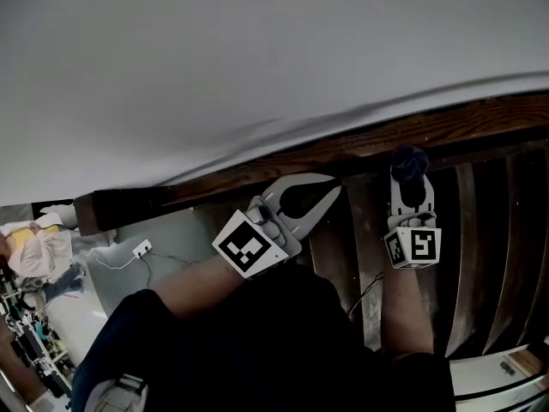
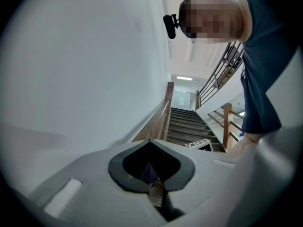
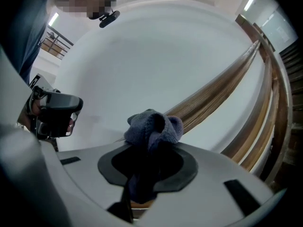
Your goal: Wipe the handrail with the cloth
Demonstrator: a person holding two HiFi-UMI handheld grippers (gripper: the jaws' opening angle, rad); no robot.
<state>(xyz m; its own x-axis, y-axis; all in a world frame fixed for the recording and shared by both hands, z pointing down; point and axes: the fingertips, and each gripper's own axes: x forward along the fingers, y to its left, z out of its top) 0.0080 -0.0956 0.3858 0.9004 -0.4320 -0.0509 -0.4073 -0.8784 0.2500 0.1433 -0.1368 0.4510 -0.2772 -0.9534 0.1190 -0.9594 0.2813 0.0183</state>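
Against handrail (image 1: pixel 360 144), perhaps: cloth (image 3: pixel 154 126), right gripper (image 3: pixel 149 148).

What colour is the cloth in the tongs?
The cloth is dark blue-grey. It shows best in the right gripper view.

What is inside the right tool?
A blue cloth, bunched up and pinched by the right tool. Its top pokes out near the handrail. The part squeezed deeper inside is dark and hidden, so you cannot see where it ends.

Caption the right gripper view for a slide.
Right gripper clamps a bunched blue cloth, the wooden handrail running behind it along a white wall.
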